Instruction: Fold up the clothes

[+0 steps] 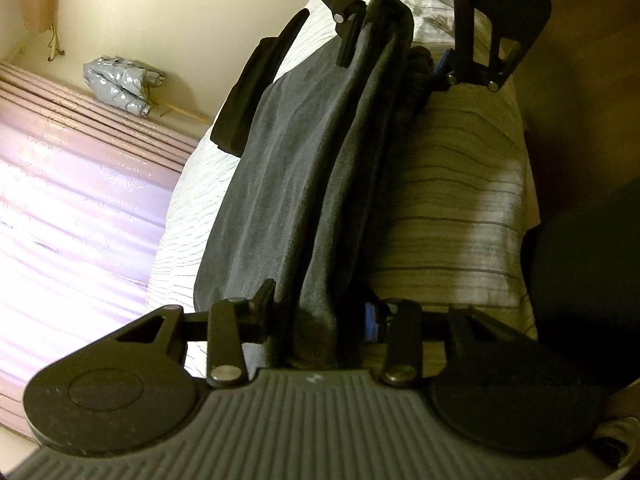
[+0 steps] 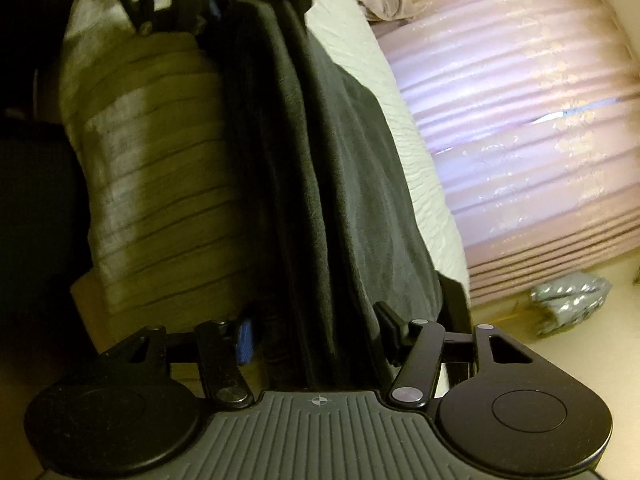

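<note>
A dark grey fleece garment (image 1: 296, 168) hangs stretched between my two grippers above the bed. My left gripper (image 1: 320, 316) is shut on one end of its folded edge. My right gripper (image 1: 396, 40) shows at the far end in the left wrist view, shut on the other end. In the right wrist view the garment (image 2: 344, 184) runs from my right gripper (image 2: 316, 340) up to the left gripper (image 2: 256, 0). The lower part of the garment drapes onto the bed.
The bed has a white quilted cover (image 1: 180, 216) and a striped blanket (image 1: 452, 208). A folded black item (image 1: 256, 88) lies on the bed. Pink curtains (image 2: 520, 128) hang beside the bed. A silver padded jacket (image 1: 120, 84) lies by the wall.
</note>
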Motion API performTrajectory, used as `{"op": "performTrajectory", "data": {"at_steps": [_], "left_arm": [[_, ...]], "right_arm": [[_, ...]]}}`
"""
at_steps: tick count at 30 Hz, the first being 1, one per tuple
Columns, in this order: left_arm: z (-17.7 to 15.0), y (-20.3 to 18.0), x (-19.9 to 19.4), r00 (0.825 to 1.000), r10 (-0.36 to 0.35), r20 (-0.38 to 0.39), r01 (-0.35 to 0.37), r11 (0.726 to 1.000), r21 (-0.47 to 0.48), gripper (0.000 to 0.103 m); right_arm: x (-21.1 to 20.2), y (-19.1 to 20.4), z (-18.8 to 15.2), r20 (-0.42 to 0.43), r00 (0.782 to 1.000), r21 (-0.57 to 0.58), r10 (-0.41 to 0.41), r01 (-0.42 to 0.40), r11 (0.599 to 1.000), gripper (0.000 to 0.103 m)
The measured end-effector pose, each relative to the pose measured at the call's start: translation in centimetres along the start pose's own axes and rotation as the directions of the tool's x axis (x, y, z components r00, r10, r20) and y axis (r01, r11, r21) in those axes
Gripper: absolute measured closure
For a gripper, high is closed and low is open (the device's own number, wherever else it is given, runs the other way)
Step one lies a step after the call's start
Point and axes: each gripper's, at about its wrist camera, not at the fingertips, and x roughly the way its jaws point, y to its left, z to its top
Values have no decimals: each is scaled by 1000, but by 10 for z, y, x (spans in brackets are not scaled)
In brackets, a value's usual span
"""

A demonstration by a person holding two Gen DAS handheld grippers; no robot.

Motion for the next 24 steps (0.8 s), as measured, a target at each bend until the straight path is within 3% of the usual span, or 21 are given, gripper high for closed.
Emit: {"op": "performTrajectory", "data": {"at_steps": [4,5,9,15,24], "left_arm": [[-2,-6,5,1000,23,-3,-23,999,28,58],[-3,-7,6,1000,26,-3,-26,999,36,58],[-3,-6,8,1000,26,-3,-26,998,55,64],[-6,15,5,999,25,37,-28,996,86,70],[-7,56,2,995,23,94,-36,989,140,78]], "right_arm": [[3,-2,3,-12,1000,-14,5,-5,1000,45],[1,-4,4,-14,1000,2,12,-12,1000,50],[-6,-13,6,-26,999,36,25,-24,999,62],[-19,-29,20,-43,999,54,4,-2,999,68],[-51,-43,32,48,998,136,-31,25,990,74]]}}
